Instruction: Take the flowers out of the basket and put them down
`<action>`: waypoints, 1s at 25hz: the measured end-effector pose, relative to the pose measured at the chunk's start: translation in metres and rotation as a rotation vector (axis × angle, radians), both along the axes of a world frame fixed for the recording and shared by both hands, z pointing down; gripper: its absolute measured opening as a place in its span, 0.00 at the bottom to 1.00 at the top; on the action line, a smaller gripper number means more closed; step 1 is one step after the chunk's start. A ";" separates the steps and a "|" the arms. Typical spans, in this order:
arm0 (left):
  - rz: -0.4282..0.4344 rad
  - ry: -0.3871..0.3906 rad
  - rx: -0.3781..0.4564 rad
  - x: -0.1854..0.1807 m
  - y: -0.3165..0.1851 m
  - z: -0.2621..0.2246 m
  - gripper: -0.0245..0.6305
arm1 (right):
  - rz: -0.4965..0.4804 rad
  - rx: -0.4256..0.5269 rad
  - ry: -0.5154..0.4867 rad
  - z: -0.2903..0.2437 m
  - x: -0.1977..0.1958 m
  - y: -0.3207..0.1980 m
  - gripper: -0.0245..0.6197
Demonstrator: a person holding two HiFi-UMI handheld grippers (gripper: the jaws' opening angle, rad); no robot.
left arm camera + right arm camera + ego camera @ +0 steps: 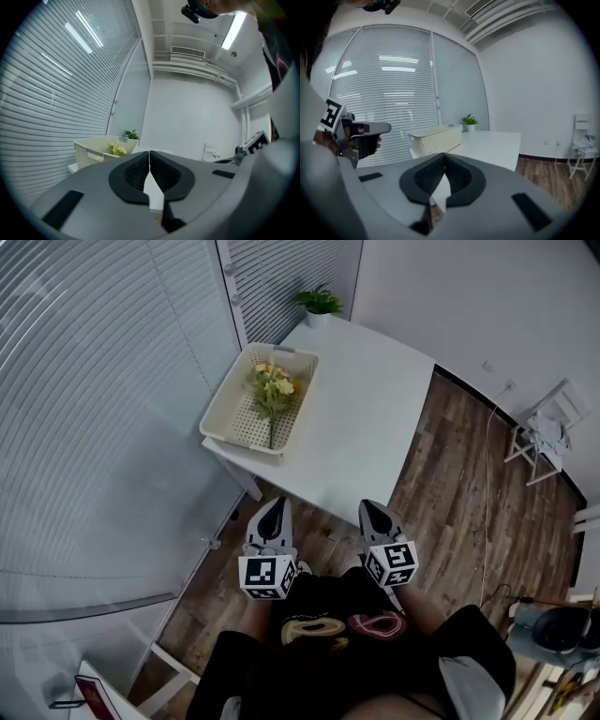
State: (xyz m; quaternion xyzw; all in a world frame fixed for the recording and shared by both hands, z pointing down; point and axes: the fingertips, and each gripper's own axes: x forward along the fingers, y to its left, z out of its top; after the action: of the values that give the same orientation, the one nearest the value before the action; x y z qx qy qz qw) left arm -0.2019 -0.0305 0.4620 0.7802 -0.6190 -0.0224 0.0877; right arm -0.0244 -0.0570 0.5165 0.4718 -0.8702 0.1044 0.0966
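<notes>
Flowers (273, 388) lay untouched in the cream basket (217, 420) at the near corner of the counter (366, 418), evidently because the left tool (274, 510) and right tool (377, 512), both clenched on nothing, hung well short of them.

A white surface (366, 427) stands in a corner of the room. On its left are big windows with white blinds (94, 381). A small green plant (319, 304) sits at its far end. On its right are a brown wood floor (459, 484), a plain white wall (469, 296) and a white folding chair (548, 432).
</notes>
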 end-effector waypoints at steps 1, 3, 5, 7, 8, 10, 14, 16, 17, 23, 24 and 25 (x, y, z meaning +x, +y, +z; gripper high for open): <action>0.000 0.006 -0.002 -0.002 -0.002 0.001 0.07 | -0.005 -0.002 0.011 0.003 -0.001 0.001 0.05; -0.011 0.012 -0.015 -0.005 -0.005 0.005 0.07 | -0.011 -0.016 0.024 0.009 -0.002 0.004 0.05; -0.024 0.020 -0.035 -0.006 -0.007 0.007 0.07 | -0.010 -0.036 0.023 0.013 0.000 0.005 0.05; -0.036 0.029 -0.045 -0.005 -0.009 0.006 0.07 | -0.012 -0.051 0.021 0.015 0.003 0.004 0.05; -0.043 0.026 -0.046 -0.004 -0.010 0.004 0.07 | -0.019 -0.055 0.020 0.017 0.003 0.002 0.05; -0.055 0.015 -0.047 -0.001 -0.014 0.002 0.07 | -0.045 -0.059 0.020 0.018 0.003 -0.002 0.05; -0.077 0.013 -0.072 0.006 -0.030 0.003 0.07 | -0.112 -0.062 0.023 0.019 0.003 -0.024 0.05; -0.096 0.007 -0.078 0.007 -0.040 0.002 0.07 | -0.133 -0.062 0.006 0.014 0.001 -0.040 0.05; -0.109 0.005 -0.081 0.007 -0.045 0.002 0.07 | -0.146 -0.059 0.000 0.012 0.000 -0.048 0.05; -0.166 -0.015 -0.093 0.010 -0.077 -0.004 0.07 | -0.220 -0.064 0.006 0.010 0.006 -0.081 0.05; -0.173 -0.021 -0.086 0.009 -0.082 -0.007 0.07 | -0.227 -0.069 0.007 0.012 0.008 -0.086 0.05; -0.180 -0.027 -0.079 0.007 -0.088 -0.010 0.09 | -0.233 -0.074 0.008 0.013 0.009 -0.091 0.05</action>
State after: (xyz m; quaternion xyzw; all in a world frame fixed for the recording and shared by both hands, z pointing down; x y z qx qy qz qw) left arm -0.1949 -0.1188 0.4519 0.7176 -0.6881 0.0047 0.1075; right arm -0.0150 -0.1483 0.5296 0.3640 -0.9143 0.1225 0.1290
